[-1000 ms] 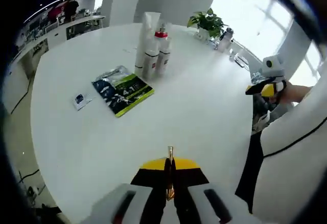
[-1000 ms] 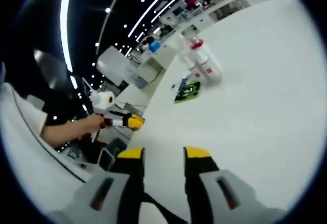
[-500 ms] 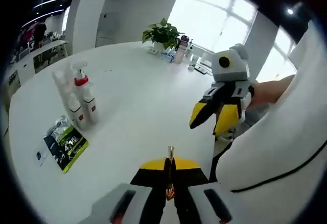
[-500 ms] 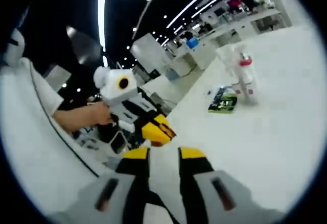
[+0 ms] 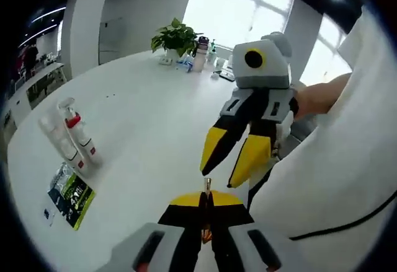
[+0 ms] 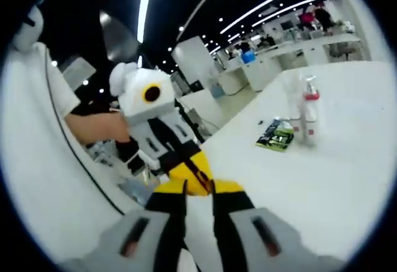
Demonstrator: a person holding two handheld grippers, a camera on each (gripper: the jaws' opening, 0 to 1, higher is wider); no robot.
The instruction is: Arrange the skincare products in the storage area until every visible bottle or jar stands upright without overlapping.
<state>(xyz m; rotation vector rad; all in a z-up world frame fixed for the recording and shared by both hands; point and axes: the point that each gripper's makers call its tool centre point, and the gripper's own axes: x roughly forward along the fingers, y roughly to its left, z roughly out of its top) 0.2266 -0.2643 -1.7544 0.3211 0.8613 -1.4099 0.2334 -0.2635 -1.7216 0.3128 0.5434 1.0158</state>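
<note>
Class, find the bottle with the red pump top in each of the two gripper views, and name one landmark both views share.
Left gripper view: the red-topped bottle stands upright at the left, on the white table.
Right gripper view: it stands upright at the right, beyond the jaws.
Shared landmark: the green and black packet lying flat on the table beside the bottles.

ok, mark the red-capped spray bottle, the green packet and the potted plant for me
red-capped spray bottle (image 5: 81, 139): left gripper view, on its white body.
green packet (image 5: 71, 196): left gripper view, middle of its printed face.
potted plant (image 5: 174, 36): left gripper view, on the leaves.
</note>
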